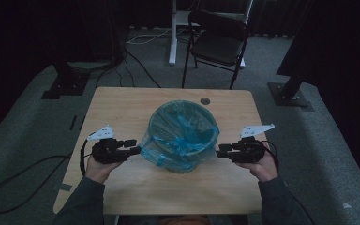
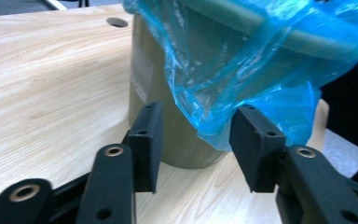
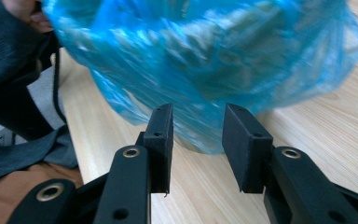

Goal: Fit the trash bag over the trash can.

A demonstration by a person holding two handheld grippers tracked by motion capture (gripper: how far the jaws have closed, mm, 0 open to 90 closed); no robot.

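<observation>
With the blue bag draped over the bin mid-bench and both jaws spread, gripping nothing, I judge the lining about done, so next I'd tuck its loose skirt down

A black folding chair stands beyond the wooden table. Black cables trail across the grey carpet.

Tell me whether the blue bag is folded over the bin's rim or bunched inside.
Folded over. The blue bag lines the bin and its edge hangs down the outside wall all round; both grippers sit open beside it.
</observation>
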